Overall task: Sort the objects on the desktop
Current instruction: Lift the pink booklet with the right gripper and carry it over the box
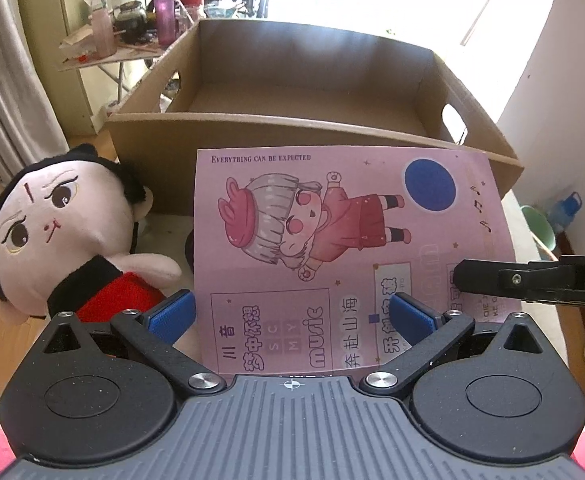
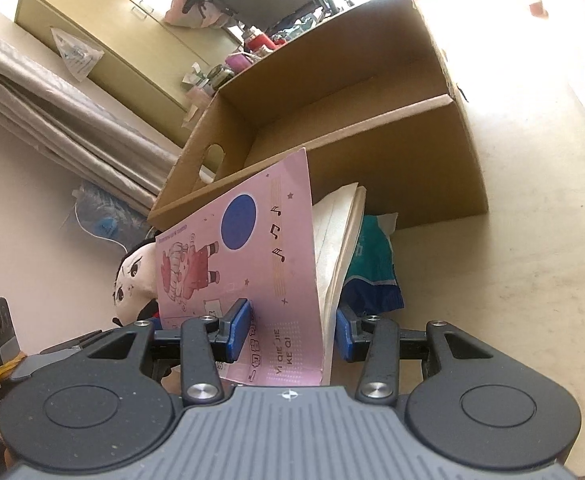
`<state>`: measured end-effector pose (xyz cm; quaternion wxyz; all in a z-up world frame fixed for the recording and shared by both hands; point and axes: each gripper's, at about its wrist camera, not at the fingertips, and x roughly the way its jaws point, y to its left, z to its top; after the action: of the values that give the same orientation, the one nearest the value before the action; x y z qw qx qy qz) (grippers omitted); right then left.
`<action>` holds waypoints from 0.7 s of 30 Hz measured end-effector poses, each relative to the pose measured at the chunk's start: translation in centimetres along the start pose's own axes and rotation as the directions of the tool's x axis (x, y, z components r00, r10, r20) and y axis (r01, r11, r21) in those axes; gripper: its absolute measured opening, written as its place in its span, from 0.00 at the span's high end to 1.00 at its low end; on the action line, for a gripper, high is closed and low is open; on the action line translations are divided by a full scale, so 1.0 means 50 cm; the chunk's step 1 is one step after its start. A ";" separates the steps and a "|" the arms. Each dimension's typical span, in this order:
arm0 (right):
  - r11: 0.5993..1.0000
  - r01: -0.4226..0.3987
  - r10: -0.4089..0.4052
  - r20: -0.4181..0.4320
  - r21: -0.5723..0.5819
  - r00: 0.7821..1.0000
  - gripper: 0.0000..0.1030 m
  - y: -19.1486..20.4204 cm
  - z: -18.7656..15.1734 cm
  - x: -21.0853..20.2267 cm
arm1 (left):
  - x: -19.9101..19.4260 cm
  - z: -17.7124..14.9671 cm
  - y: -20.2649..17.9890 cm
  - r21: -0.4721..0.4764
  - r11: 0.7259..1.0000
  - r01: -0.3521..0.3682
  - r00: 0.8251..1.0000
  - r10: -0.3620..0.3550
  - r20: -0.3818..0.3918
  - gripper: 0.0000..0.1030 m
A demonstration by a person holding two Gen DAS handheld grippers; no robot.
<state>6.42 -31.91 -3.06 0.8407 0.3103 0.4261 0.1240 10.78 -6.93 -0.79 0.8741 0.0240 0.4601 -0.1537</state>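
Note:
A pink music notebook (image 1: 332, 248) with a cartoon girl on its cover is held tilted up in front of an open cardboard box (image 1: 312, 92). My right gripper (image 2: 292, 330) is shut on the notebook (image 2: 260, 280), its fingers on the cover and the page block; its black finger (image 1: 492, 280) shows at the notebook's right edge. My left gripper (image 1: 292, 316) is open, its blue pads on either side of the notebook's lower edge without pinching it. A plush doll (image 1: 72, 236) in red lies left of the notebook.
A teal and blue cloth bundle (image 2: 372, 272) lies on the beige table (image 2: 532, 280) under the notebook, before the box (image 2: 332, 120). A side table with bottles (image 1: 132, 28) stands behind, left of the box. A green bin (image 1: 540, 228) is at the right.

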 end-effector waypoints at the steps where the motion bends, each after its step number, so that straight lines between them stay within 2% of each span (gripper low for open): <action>1: 1.000 -0.002 0.002 0.003 -0.001 1.000 0.54 0.001 -0.001 -0.004 | -0.003 -0.001 -0.001 -0.002 1.000 0.001 1.000 -0.001 0.004 0.00; 10: 0.999 -0.038 0.037 0.024 0.015 0.999 0.54 0.006 -0.002 -0.026 | -0.037 0.002 -0.004 -0.002 1.000 0.002 0.998 -0.002 0.061 0.00; 15: 0.999 -0.019 0.019 0.004 0.036 1.000 0.54 -0.012 -0.009 -0.011 | -0.006 -0.009 0.000 -0.026 0.999 0.020 1.000 -0.019 0.013 0.00; 18: 0.997 -0.014 0.016 -0.027 0.073 0.999 0.59 -0.035 -0.013 0.009 | 0.031 -0.019 0.010 -0.056 0.998 0.031 0.999 -0.033 -0.033 0.00; 21: 0.996 -0.008 0.011 -0.043 0.090 0.999 0.61 -0.049 -0.012 0.027 | 0.053 -0.021 0.019 -0.079 0.996 0.038 0.998 -0.042 -0.048 0.00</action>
<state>6.61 -32.90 -5.73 0.8159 0.3470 0.4479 0.1154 11.61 -6.50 -3.65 0.8596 -0.0154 0.4875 -0.1525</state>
